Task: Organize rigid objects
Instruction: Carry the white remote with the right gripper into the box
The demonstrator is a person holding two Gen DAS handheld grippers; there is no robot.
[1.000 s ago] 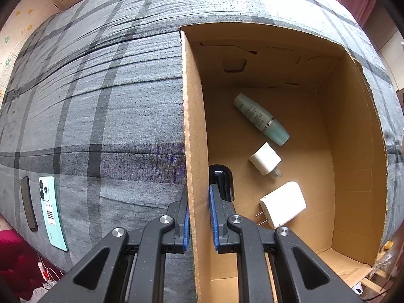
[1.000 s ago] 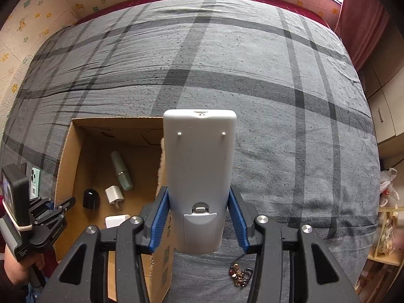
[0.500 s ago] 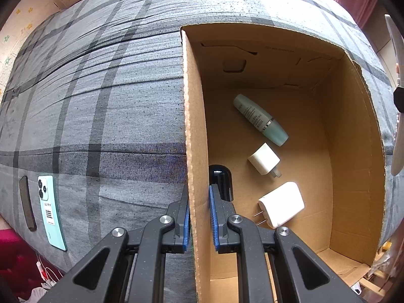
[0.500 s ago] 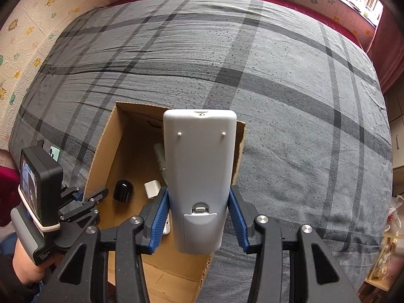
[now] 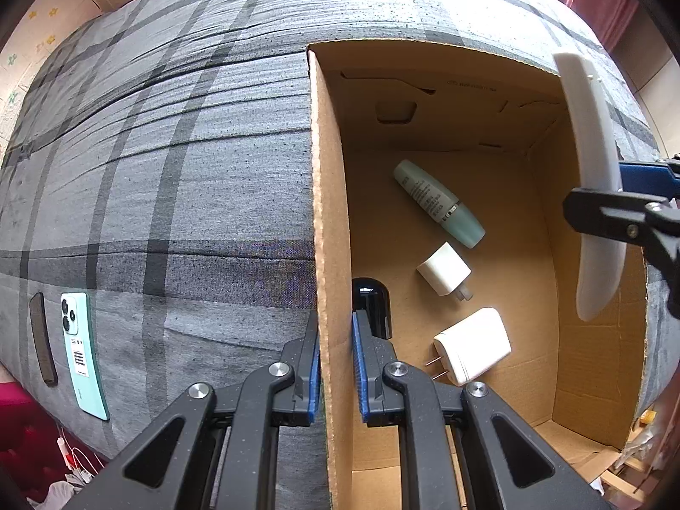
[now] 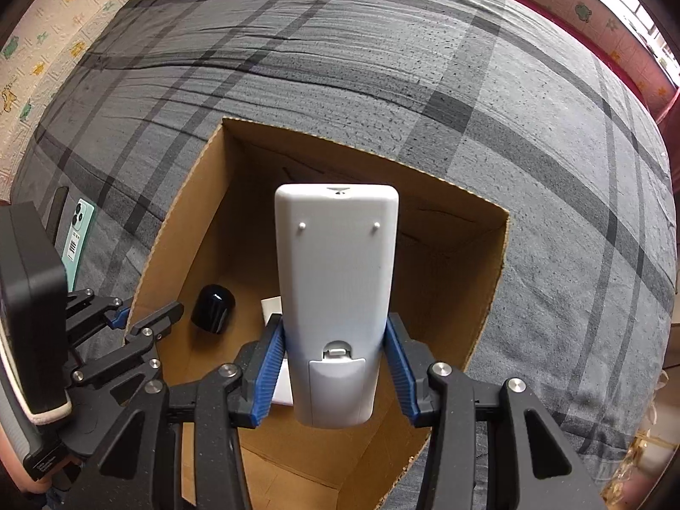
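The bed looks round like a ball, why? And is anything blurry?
Left wrist view: the fisheye lens bends the flat bed and box edges; all sharp. Right wrist view: same bulge, and the remote looks huge because it is close; nothing blurry.

white remote [image 6: 335, 297] held back-up above open cardboard box [image 6: 488, 280].

The right gripper [image 6: 335, 365] clamps a white remote [image 6: 335, 297] over the cardboard box [image 6: 488, 297] (charger, probably, beneath).
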